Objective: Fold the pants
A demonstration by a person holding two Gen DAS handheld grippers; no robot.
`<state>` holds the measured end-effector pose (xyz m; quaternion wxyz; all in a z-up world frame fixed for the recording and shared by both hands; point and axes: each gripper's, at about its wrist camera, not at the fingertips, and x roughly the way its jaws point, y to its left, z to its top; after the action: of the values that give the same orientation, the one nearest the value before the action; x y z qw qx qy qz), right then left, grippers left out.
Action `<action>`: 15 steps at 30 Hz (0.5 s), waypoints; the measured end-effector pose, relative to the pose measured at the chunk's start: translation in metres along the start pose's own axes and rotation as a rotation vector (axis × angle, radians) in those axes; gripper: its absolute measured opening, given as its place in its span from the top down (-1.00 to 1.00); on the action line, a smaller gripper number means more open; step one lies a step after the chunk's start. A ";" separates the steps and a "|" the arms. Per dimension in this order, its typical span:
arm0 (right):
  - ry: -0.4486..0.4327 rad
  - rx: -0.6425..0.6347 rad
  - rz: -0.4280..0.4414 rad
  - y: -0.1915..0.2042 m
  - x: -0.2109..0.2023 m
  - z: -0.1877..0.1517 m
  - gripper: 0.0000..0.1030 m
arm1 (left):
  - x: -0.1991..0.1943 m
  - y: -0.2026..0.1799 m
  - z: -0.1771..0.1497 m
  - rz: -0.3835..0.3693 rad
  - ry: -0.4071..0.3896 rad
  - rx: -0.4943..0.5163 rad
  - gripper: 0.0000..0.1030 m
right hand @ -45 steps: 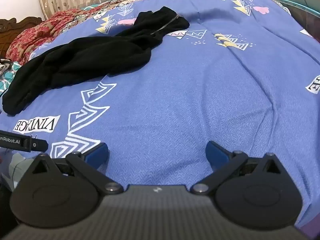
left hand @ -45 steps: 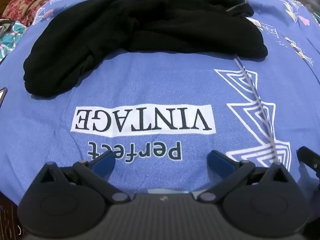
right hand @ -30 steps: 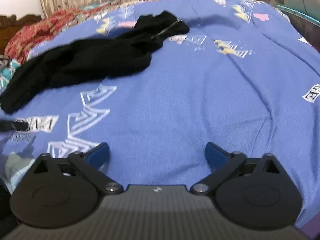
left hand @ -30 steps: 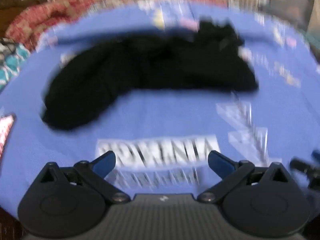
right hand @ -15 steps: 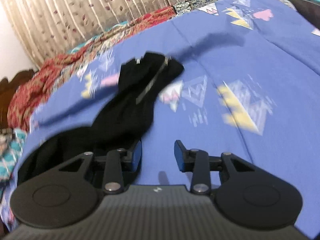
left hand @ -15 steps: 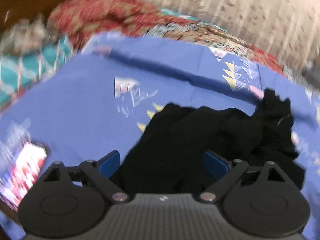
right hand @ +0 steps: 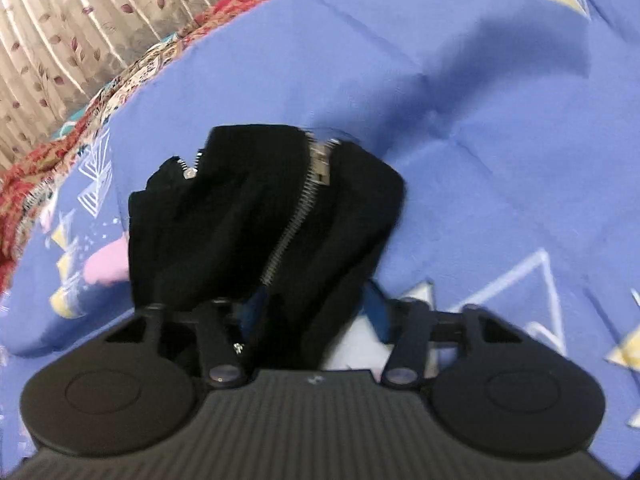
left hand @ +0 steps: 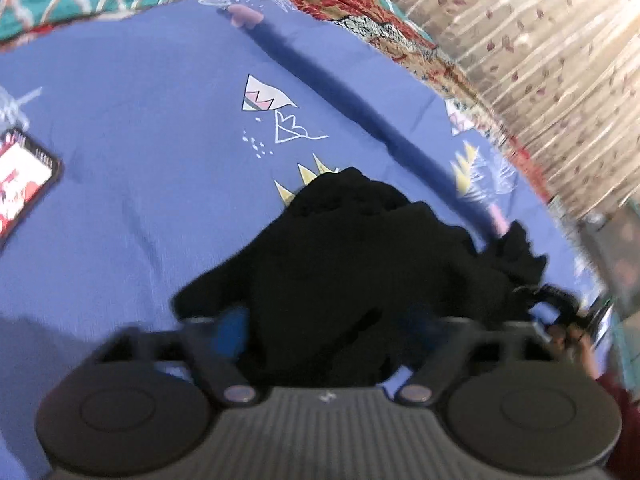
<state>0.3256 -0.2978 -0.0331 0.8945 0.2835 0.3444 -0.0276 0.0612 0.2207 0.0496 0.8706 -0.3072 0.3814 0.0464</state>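
Folding hasn't begun: the black pants (left hand: 360, 264) lie bunched on the blue bedsheet (left hand: 140, 120). Left claw (left hand: 324, 328) and right claw (right hand: 312, 312) straddle fabric, partly open; grip unclear.

Dim, motion-blurred, edge-warped fisheye views

left claw (left hand: 324, 328) moved from bare sheet onto pants (left hand: 360, 264) | right claw (right hand: 316, 312) advanced, narrowed around zipper end

Both the left gripper (left hand: 324, 328) and right gripper (right hand: 316, 310) have jaws spread apart, angled downward.
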 end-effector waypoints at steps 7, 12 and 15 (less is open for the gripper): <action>-0.141 -0.003 0.061 -0.012 -0.092 0.027 0.79 | -0.017 -0.005 0.002 -0.044 -0.036 0.021 0.88; -0.325 0.032 0.073 -0.068 -0.228 0.045 0.79 | -0.056 -0.010 0.007 -0.097 -0.089 0.033 0.88; -0.432 0.076 0.063 -0.110 -0.312 0.038 0.79 | -0.081 -0.007 0.009 -0.129 -0.099 0.010 0.88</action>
<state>0.0840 -0.4553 0.1326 0.9367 0.3150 0.1343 -0.0727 0.0119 0.2327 0.1133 0.8912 -0.3239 0.3174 0.0032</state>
